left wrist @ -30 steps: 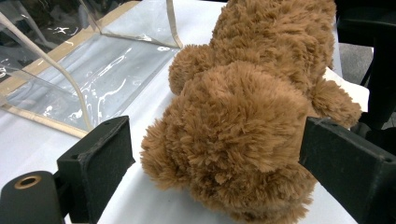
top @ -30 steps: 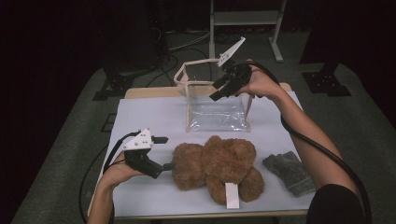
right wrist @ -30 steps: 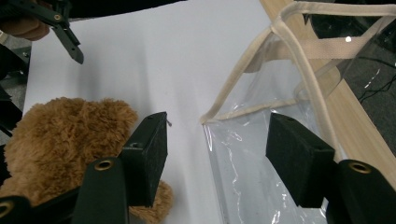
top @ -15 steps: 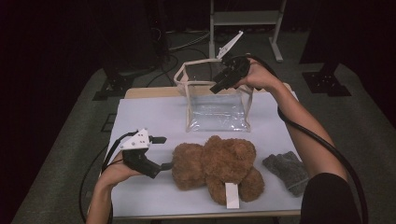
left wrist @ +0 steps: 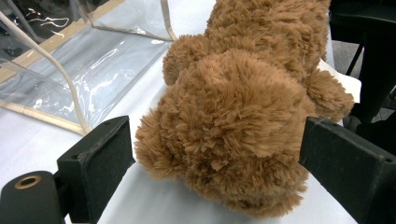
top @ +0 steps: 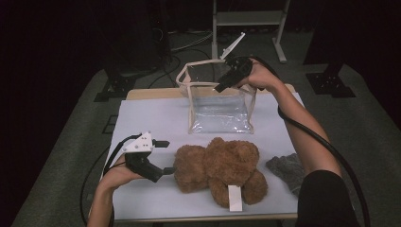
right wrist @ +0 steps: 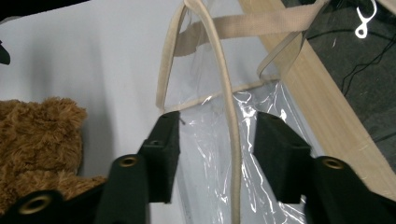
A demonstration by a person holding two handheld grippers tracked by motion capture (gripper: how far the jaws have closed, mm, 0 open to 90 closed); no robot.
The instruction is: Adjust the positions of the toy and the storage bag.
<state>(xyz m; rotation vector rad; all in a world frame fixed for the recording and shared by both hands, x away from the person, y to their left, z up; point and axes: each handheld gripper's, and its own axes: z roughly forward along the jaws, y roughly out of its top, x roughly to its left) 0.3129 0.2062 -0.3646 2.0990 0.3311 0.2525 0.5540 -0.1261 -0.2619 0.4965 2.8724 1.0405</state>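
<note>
Since a second ago, the right gripper [top: 221, 88] has been sliding leftward and a little down along the top of the clear bag [top: 219, 111], and its jaws have just been closing; in the right gripper view they are standing half open, straddling the bag's beige handle strap [right wrist: 227, 122] without pinching it yet. Meanwhile the left gripper [top: 165, 156] is resting in the same spot, its jaws spread wide on either side of the teddy bear [top: 220, 169], the fur of the head bulging between them; whether the pads are pressing I cannot tell.

Judging by this, the work looks to be getting the bear into the bag, and it is at an early stage: the bag is standing upright with its mouth open, the bear is lying on the white table [top: 142, 118] directly ahead of the left gripper, not lifted, and the strap is not yet gripped.

Beyond the right gripper, the table's far edge is running close behind the bag, so there is little room to push it back. Between bear and bag a bare strip is lying open. A grey cloth [top: 286, 168] is sitting just past the bear, near the table's right edge.
</note>
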